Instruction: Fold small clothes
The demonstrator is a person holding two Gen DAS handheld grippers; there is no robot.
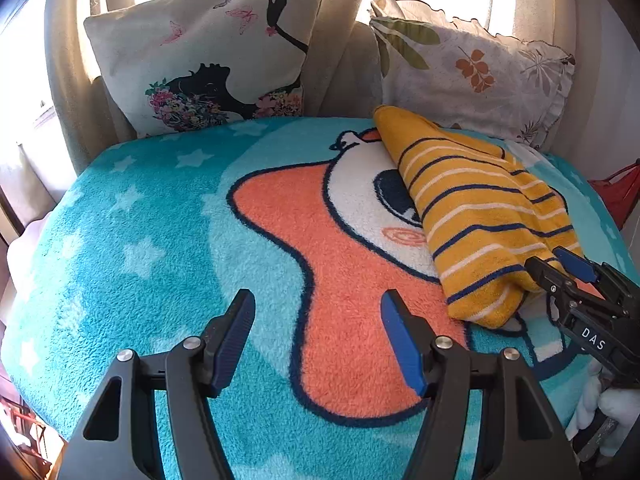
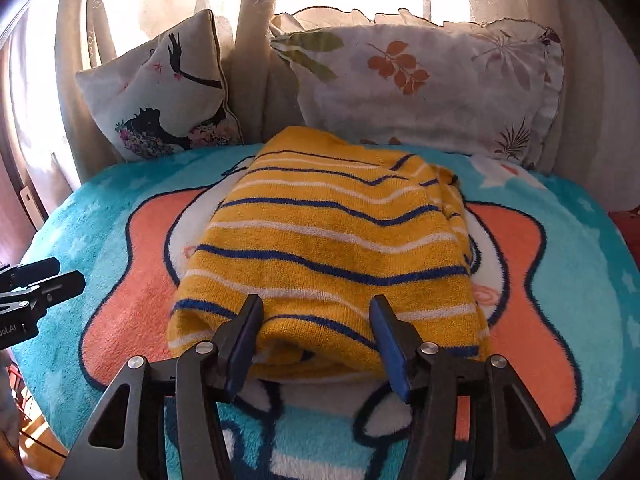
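A folded yellow sweater with blue and white stripes lies on a teal blanket printed with an orange cartoon figure. My right gripper stands at the sweater's near folded edge. Its fingers straddle that edge and the pads do not squeeze the cloth. My left gripper hovers open over bare blanket, left of the sweater, with nothing between its fingers.
Two pillows lean against the curtains at the back: one with a black silhouette, one with a leaf print. A red object sits beyond the blanket's right edge. The blanket drops off at its left and near edges.
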